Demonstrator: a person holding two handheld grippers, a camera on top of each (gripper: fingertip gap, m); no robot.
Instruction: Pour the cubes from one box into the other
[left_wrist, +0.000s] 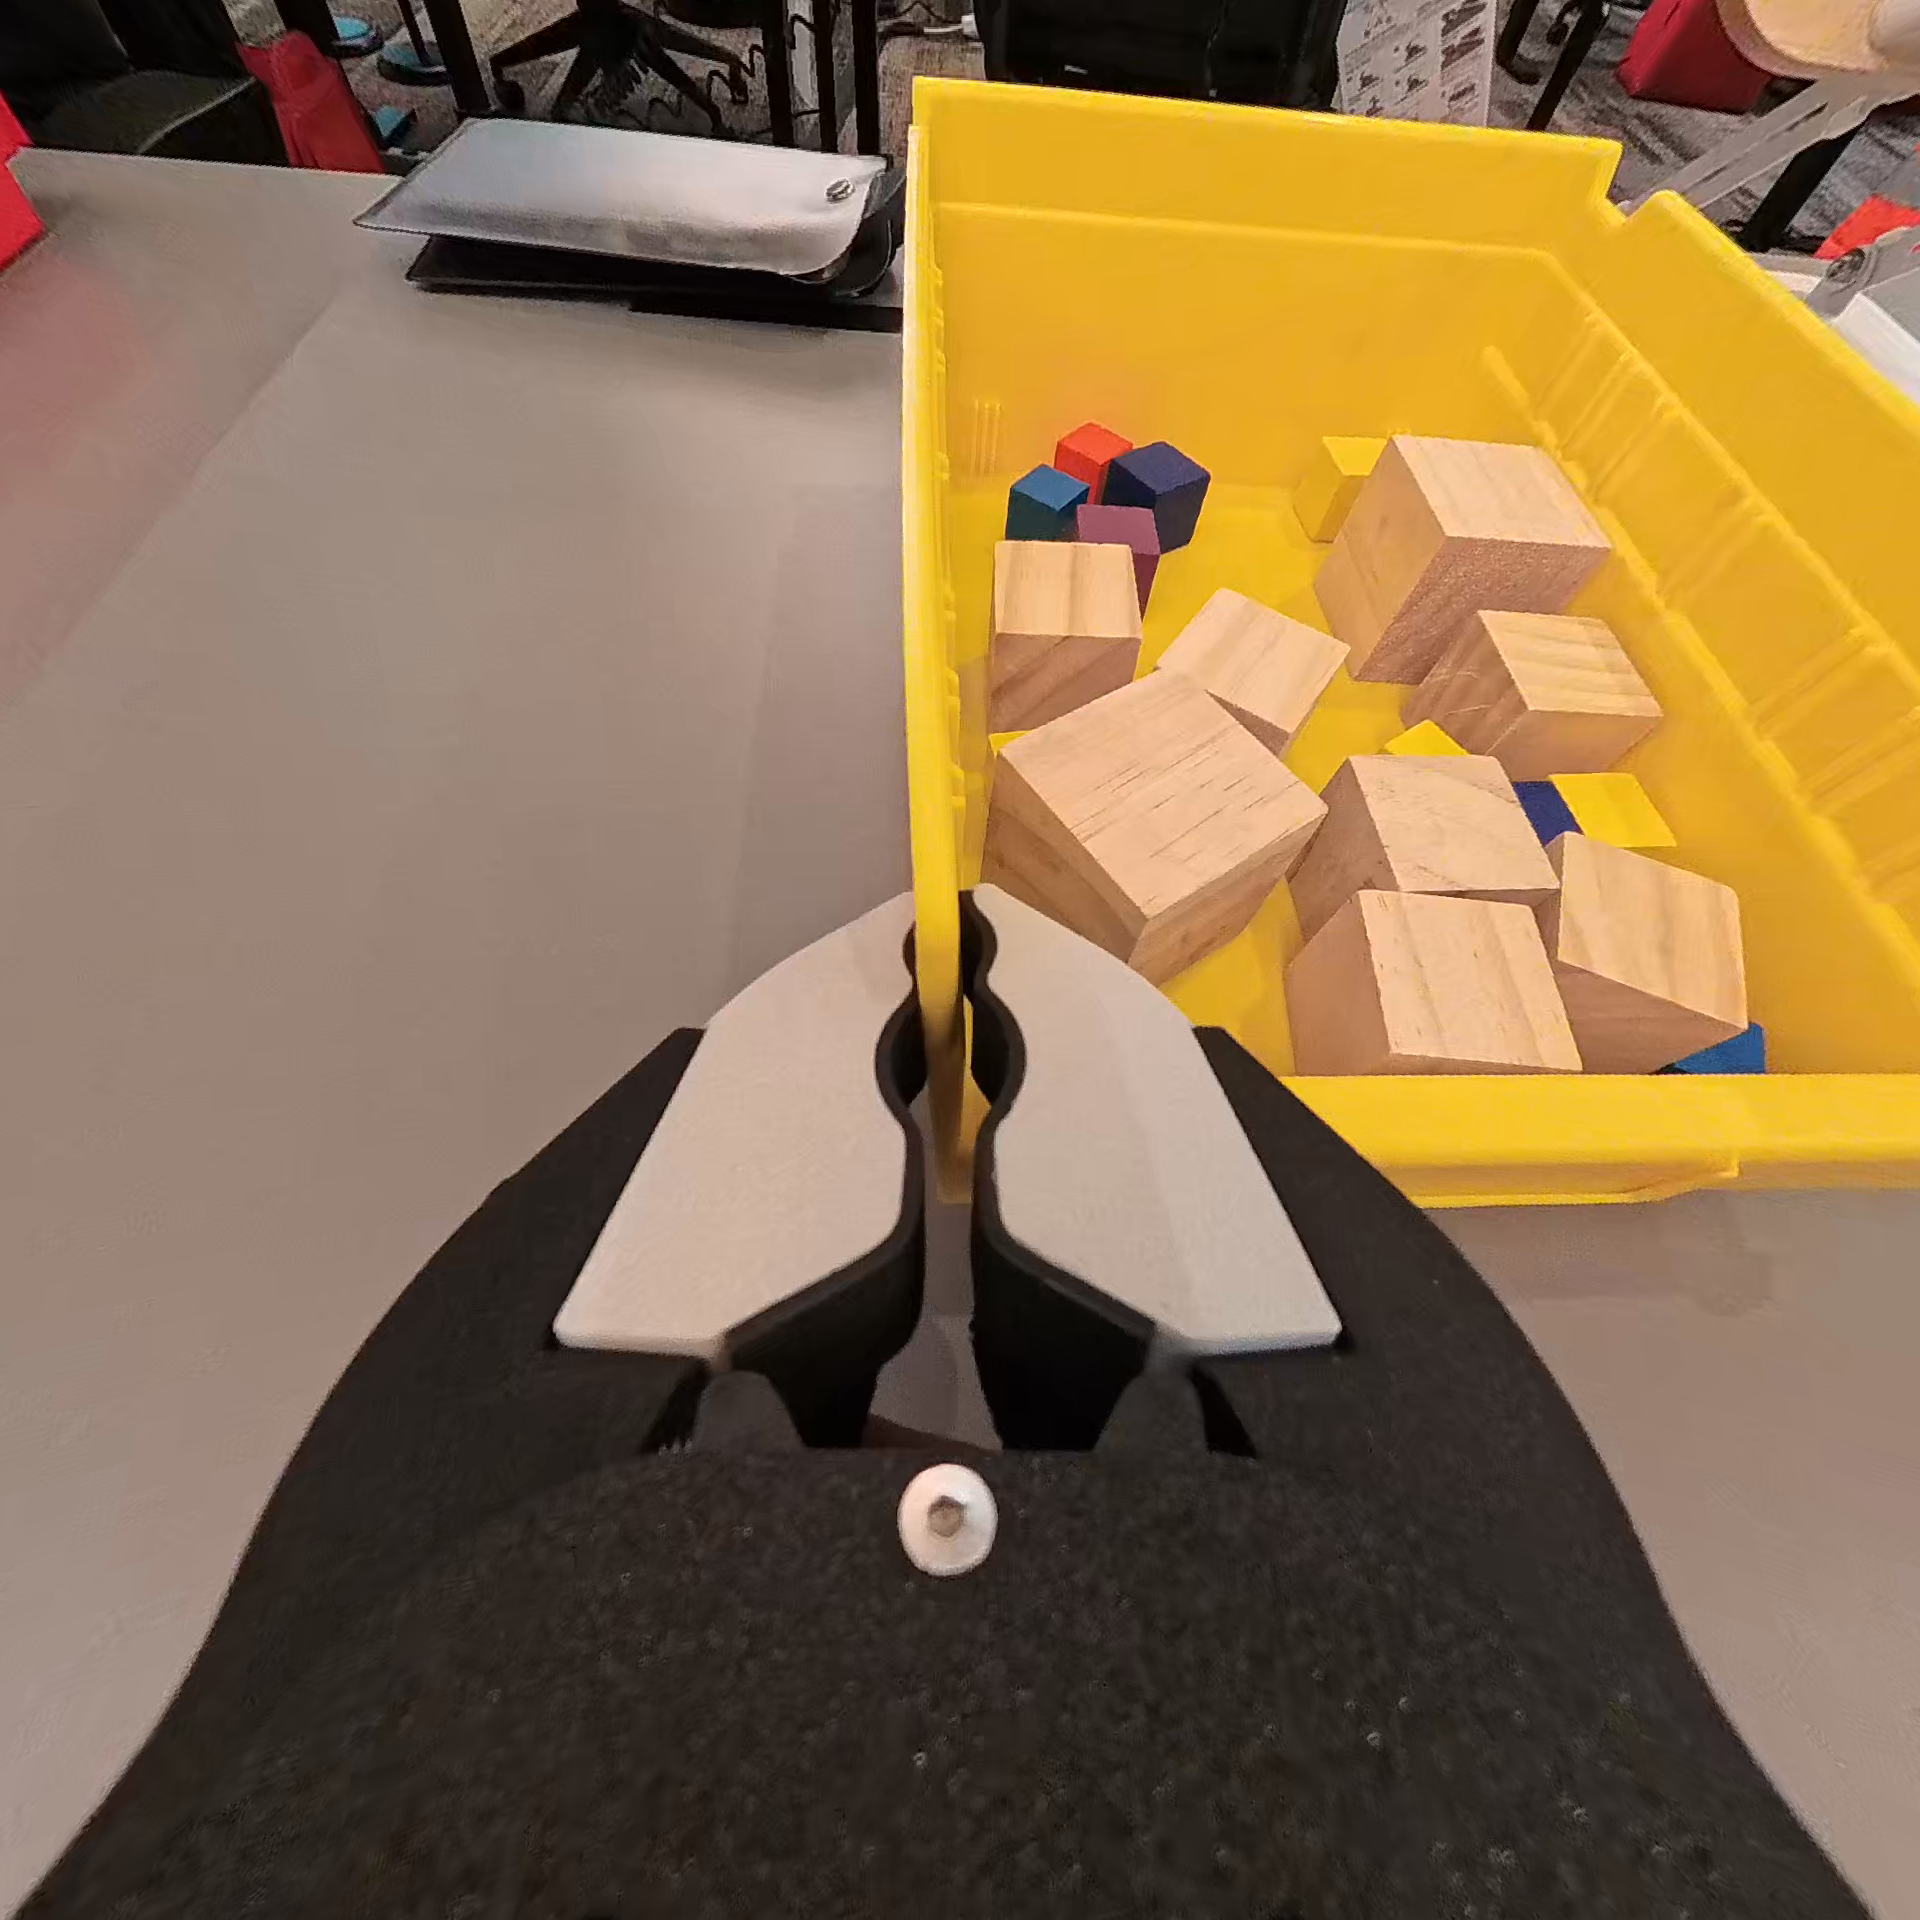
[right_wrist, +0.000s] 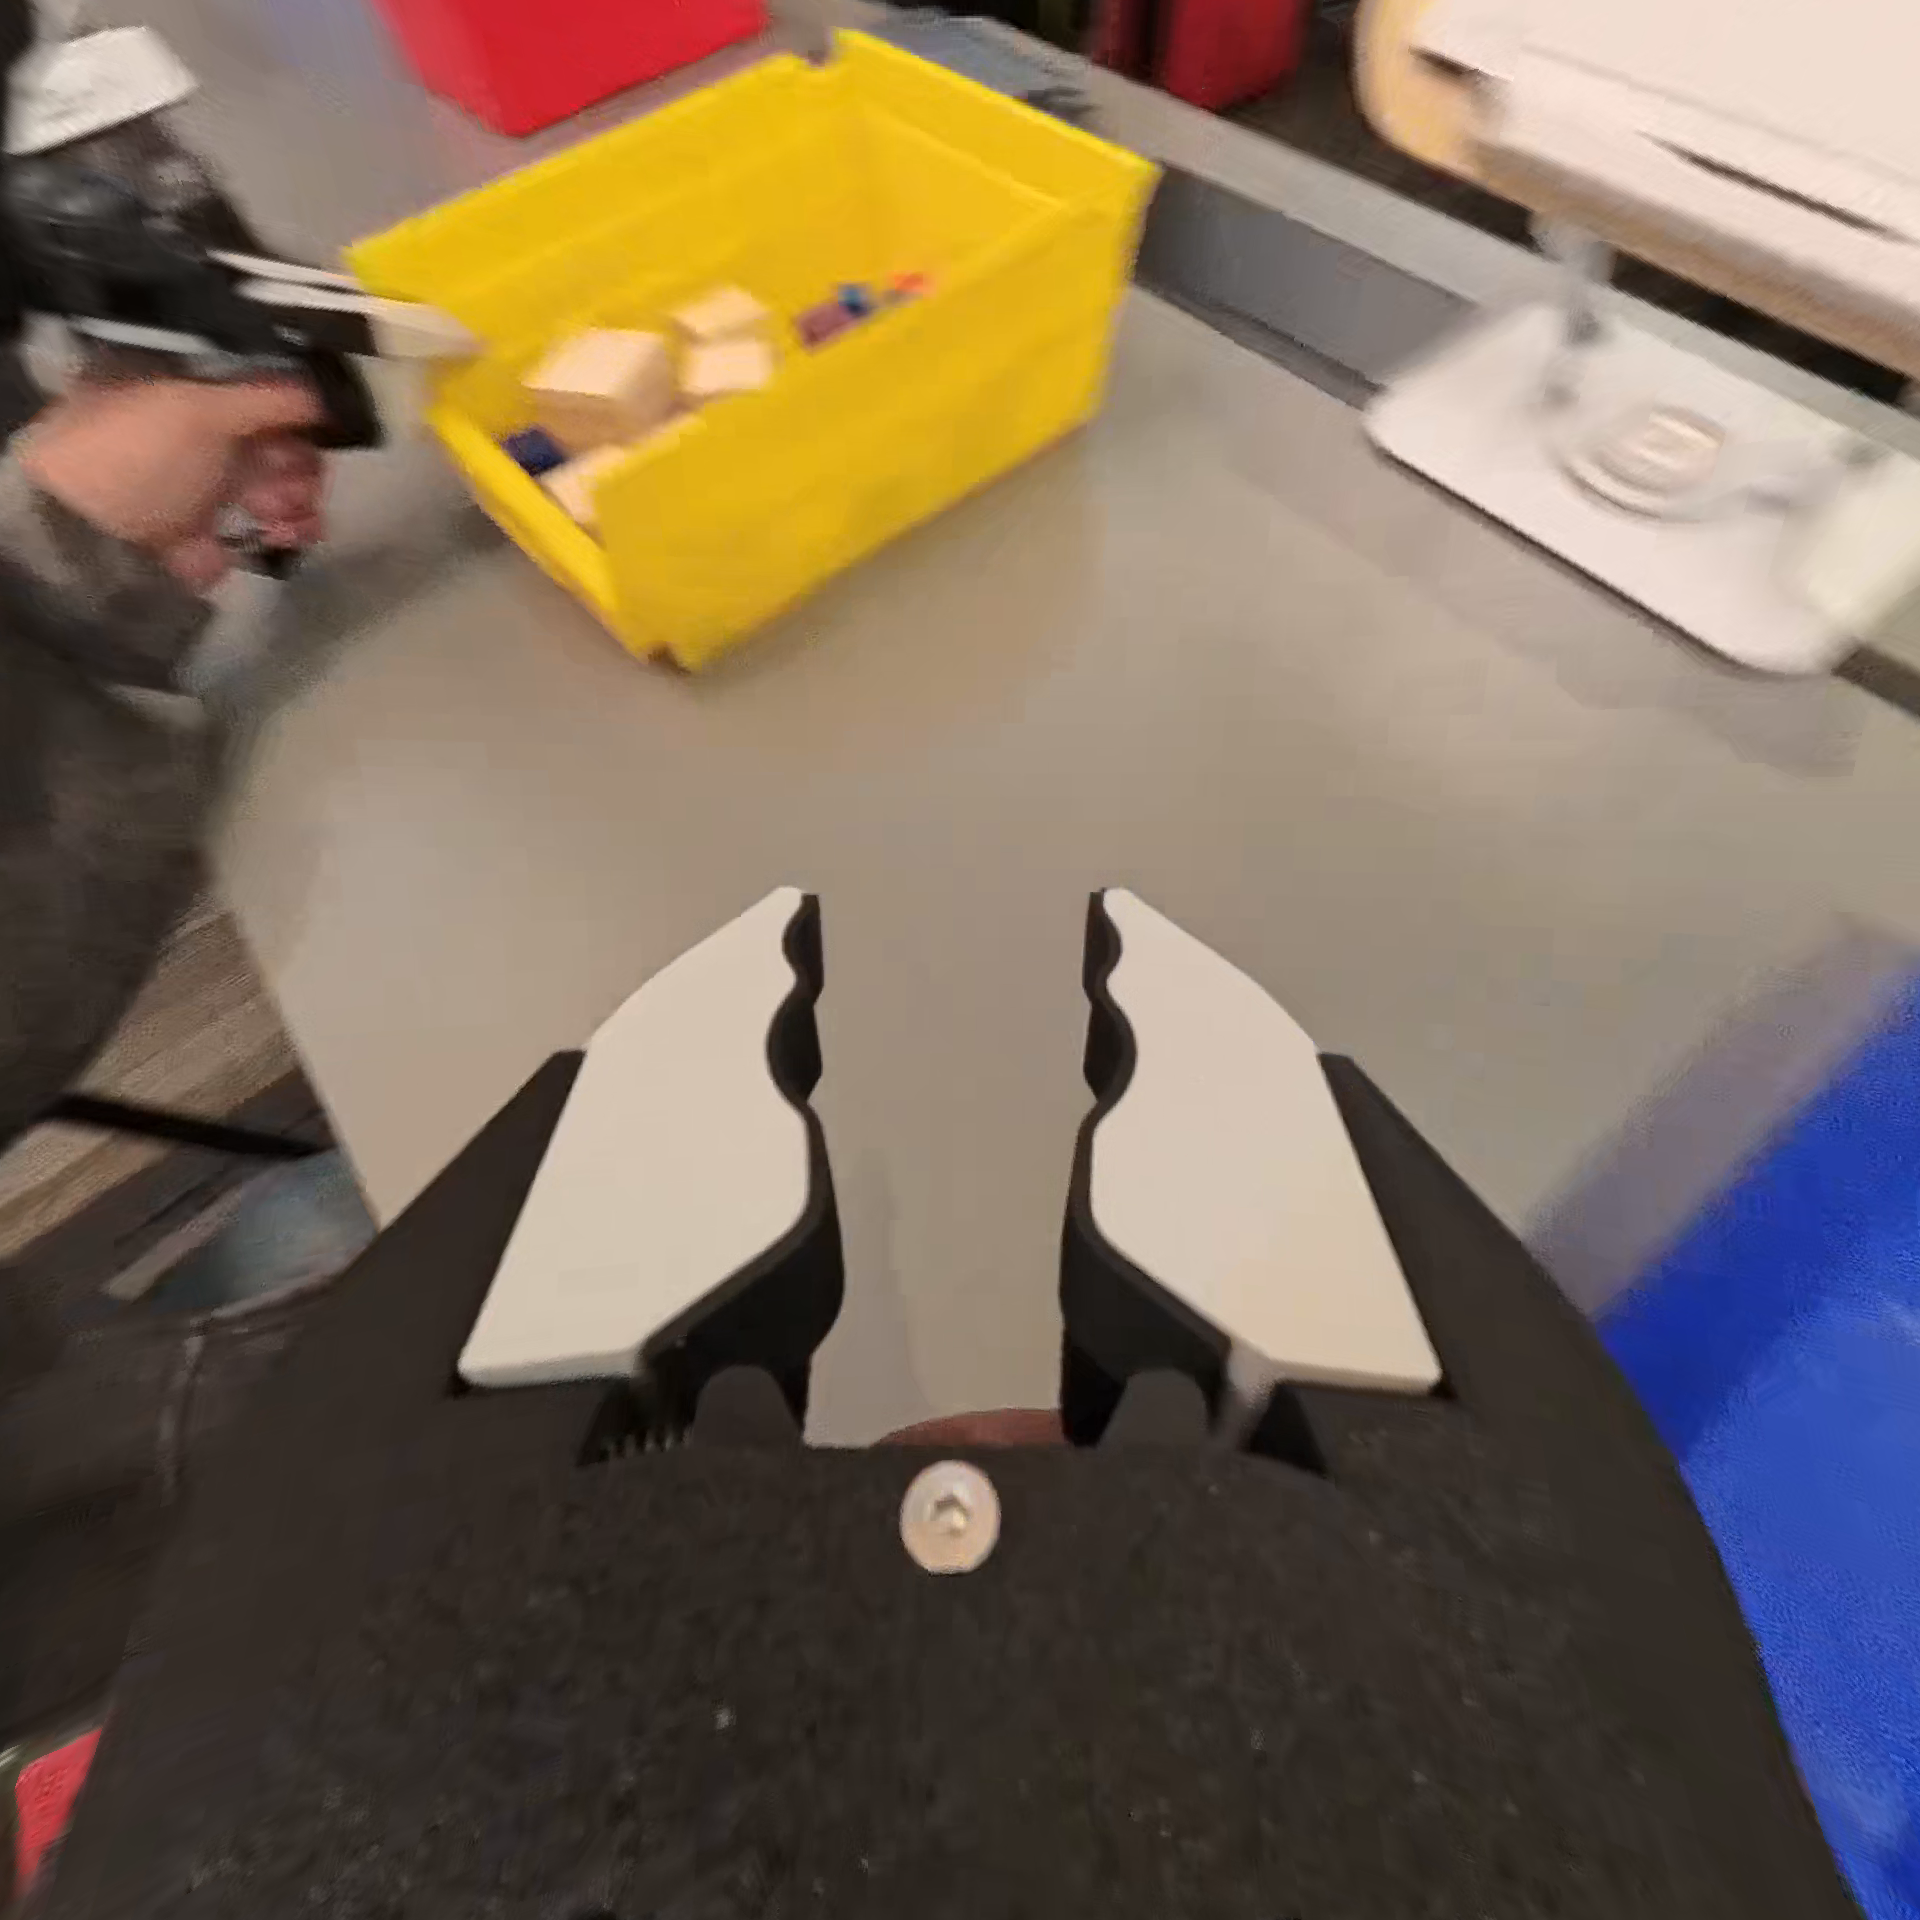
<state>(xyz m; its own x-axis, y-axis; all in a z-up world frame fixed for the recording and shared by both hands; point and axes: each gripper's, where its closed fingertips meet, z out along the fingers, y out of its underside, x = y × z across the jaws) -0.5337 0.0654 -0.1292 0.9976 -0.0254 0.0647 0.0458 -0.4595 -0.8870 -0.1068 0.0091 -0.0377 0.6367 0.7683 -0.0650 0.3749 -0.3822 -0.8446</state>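
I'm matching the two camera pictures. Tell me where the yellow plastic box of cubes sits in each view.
Left wrist view: the yellow plastic box fills the right half; the left gripper is shut on its near left wall.
Right wrist view: the box sits upper left of centre, far off.
Shared landmark: the pale wooden cubes inside.

One yellow bin (left_wrist: 1247, 260) holds eight plain wooden cubes (left_wrist: 1153, 810) and at least nine small coloured cubes (left_wrist: 1153, 488). One blue box (right_wrist: 1787, 1351) sits nearby. Two grippers (right_wrist: 951, 914) are visible.
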